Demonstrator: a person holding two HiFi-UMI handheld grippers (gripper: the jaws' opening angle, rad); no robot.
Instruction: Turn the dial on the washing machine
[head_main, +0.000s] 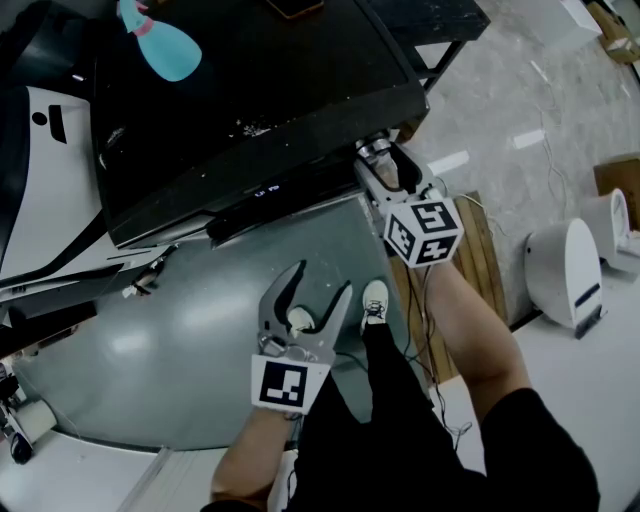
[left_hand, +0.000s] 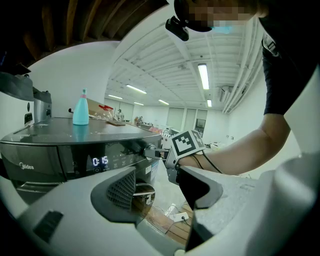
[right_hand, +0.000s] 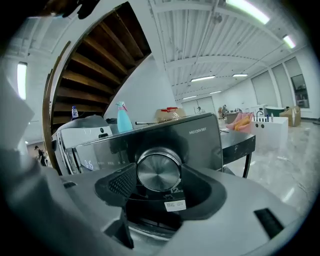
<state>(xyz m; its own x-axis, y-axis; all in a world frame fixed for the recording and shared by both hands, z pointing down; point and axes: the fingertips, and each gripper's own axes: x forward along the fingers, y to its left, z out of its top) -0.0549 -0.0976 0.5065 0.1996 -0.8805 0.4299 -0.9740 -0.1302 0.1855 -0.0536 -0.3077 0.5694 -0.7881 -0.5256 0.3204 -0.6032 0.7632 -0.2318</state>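
Dial (right_hand: 158, 171): a round, brushed-metal knob at the right end of the washing machine's front panel. It sat squarely between the right tool's two jaws.
Right tool (head_main: 388, 165): it was closed around the dial, with one ribbed pad against the knob's left edge and the other against its right. In the head view it was pressed up to the front right corner of the machine, and its marker cube (head_main: 422, 230) faced the camera.
Left tool (head_main: 320, 282): its jaws were spread wide and held nothing. It hung in front of the machine, below the panel and well apart from the dial, pointing up towards the panel.
Washing machine (head_main: 250, 100): it had a dark, glossy body with a flat black top, and its control panel ran along the front edge.
Display (left_hand: 100, 161): it was lit on the panel to the left of the dial and read 0:15 in the left gripper view.
Spray bottle (head_main: 160, 42): it was pale blue with a pink collar and stood upright on the machine's top, towards the back.
White appliance (head_main: 40, 180): it stood just beside the washing machine on the side away from the dial.
Forearm (left_hand: 235, 150): it was bare and reached across the left gripper view to the right tool at the dial.
Shoe (head_main: 374, 300): it was white and on the floor beside the left tool in the head view.
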